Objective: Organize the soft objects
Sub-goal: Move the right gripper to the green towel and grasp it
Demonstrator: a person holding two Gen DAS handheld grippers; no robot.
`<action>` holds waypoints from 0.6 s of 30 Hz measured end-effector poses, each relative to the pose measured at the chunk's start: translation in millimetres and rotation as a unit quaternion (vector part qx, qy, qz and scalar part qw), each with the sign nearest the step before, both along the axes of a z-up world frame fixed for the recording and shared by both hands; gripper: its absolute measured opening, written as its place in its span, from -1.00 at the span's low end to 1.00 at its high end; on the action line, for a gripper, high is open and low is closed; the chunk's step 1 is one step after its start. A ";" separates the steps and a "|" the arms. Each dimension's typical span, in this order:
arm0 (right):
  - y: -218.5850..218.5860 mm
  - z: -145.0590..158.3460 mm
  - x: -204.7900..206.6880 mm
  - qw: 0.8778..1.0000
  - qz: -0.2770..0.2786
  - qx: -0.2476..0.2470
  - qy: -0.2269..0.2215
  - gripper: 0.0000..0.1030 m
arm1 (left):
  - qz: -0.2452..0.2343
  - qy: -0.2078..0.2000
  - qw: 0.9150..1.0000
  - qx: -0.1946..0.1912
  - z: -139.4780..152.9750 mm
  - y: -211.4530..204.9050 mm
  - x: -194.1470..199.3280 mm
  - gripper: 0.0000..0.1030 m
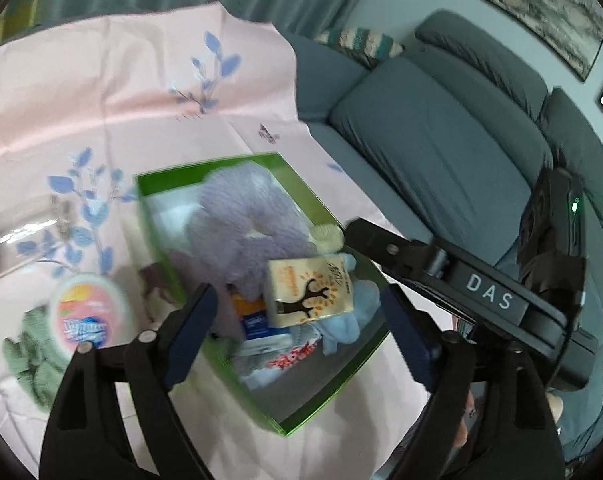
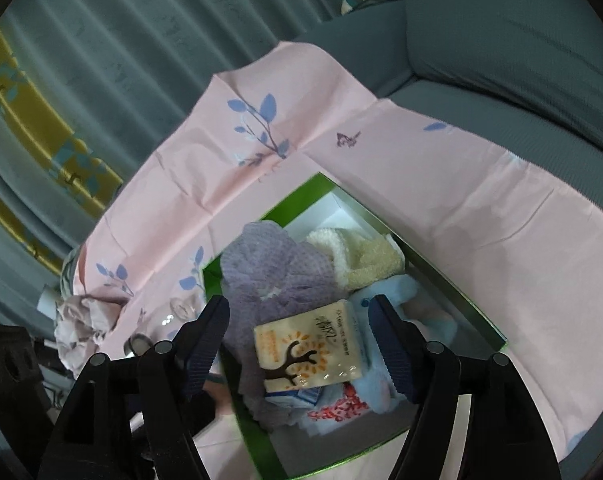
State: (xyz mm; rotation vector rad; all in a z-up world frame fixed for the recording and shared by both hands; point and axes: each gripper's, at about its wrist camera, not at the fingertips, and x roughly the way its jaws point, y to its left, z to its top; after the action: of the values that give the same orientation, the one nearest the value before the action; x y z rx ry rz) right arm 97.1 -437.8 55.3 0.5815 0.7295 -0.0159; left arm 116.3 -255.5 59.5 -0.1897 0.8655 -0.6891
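Both of your grippers hang over the green box [image 1: 343, 390] with jaws released and nothing pressed between the pads: the left gripper [image 1: 297, 330] and the right gripper [image 2: 299, 346] each frame the tissue pack [image 2: 309, 354]. That pack lies on top of the pile in the near part of the box, beside the purple scrunchie [image 2: 269, 276], with the cream cloth [image 2: 365, 258] farther back. It looks light, squashy and slick-wrapped, so take it across its short sides. A green cloth [image 1: 33, 360] and a round tub [image 1: 87, 312] wait outside, at left.
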 end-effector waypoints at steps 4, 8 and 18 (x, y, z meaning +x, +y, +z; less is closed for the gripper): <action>19.1 18.5 -10.5 0.999 0.026 -0.005 -0.024 0.49 | 0.044 -0.015 0.999 -0.008 13.9 41.9 -9.1 0.70; 51.5 34.6 -18.9 0.997 0.070 -0.009 -0.040 0.58 | 0.107 -0.029 0.994 -0.005 22.8 97.0 -22.9 0.81; 188.7 44.7 -19.8 0.969 0.238 -0.062 -0.032 0.64 | 0.284 0.012 0.958 0.030 -24.2 236.6 -69.0 0.94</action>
State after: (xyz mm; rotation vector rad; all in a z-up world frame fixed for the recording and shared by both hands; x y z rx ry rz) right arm 77.2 -249.1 100.0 0.2755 0.7841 0.3993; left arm 47.3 -18.9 35.3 -0.3743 0.8012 -0.1224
